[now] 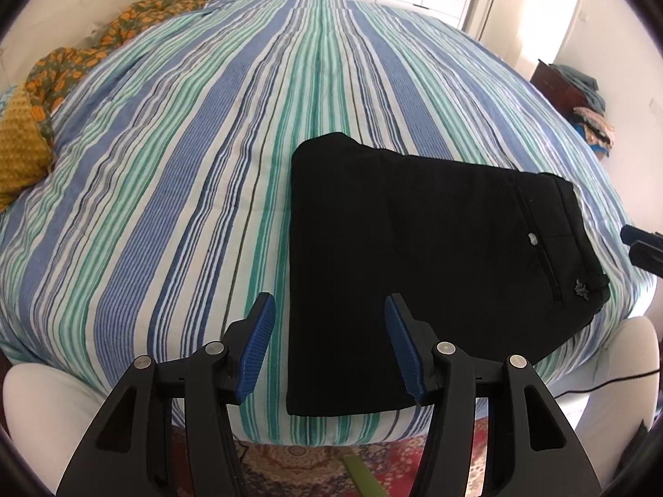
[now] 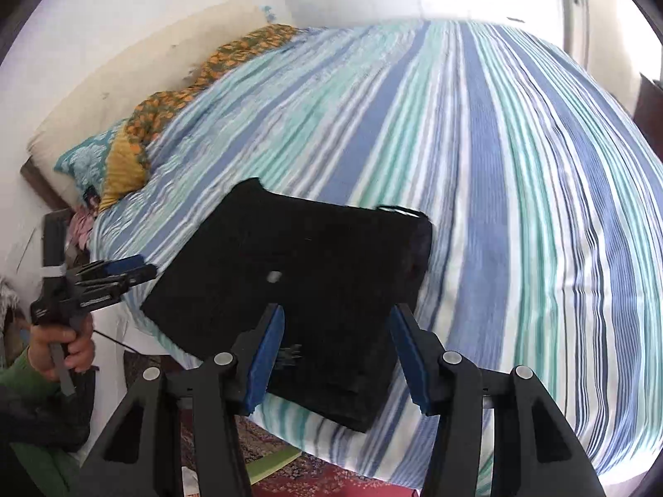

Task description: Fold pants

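The black pants (image 1: 414, 256) lie folded into a flat rectangle near the front edge of the striped bed (image 1: 186, 165), waistband with a white button to the right. My left gripper (image 1: 329, 323) is open and empty, held just above the fold's near left corner. Its side shows in the right wrist view (image 2: 124, 273), left of the pants (image 2: 298, 290). My right gripper (image 2: 337, 339) is open and empty above the pants' near edge. Its tip shows at the right edge of the left wrist view (image 1: 642, 244).
Orange-patterned and mustard bedding (image 1: 62, 83) is bunched at the bed's left side. A patterned red rug (image 1: 373, 464) lies below the bed's front edge. A dark cabinet with piled clothes (image 1: 580, 99) stands at the far right by a doorway.
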Tool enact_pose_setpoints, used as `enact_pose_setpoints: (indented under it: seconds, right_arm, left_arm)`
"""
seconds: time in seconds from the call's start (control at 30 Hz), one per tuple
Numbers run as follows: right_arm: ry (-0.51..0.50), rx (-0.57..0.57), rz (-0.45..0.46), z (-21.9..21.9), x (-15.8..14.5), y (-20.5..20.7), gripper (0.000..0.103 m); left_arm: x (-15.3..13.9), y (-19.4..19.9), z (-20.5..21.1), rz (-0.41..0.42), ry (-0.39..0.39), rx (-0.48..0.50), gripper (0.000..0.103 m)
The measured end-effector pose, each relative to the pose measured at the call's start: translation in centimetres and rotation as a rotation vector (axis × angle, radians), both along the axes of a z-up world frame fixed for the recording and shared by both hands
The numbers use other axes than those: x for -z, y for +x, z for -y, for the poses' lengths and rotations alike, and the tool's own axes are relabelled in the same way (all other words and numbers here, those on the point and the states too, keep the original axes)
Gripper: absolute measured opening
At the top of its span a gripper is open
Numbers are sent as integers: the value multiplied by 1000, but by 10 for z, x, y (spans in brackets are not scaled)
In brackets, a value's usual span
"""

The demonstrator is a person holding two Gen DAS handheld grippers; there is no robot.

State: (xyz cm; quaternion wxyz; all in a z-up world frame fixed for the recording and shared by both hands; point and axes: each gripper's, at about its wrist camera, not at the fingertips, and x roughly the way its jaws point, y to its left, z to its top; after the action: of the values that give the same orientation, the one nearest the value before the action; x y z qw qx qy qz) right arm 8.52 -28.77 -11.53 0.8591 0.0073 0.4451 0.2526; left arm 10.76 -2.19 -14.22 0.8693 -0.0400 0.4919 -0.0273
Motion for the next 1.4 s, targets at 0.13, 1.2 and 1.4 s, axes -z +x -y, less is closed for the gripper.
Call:
enact_pose_setpoints:
  seconds: [0.13, 1.2, 1.4]
  right_arm:
    - [-37, -59, -17, -35, 25, -24, 54]
    - [7, 99, -24, -13, 25, 19, 54]
    - [-126, 31, -85, -19, 60, -26, 62]
  left_arm:
    - [19, -6, 19, -51, 37, 45, 60]
    - [11, 2, 33, -52, 162, 53, 69]
    - [9, 0, 21, -55, 113, 66, 72]
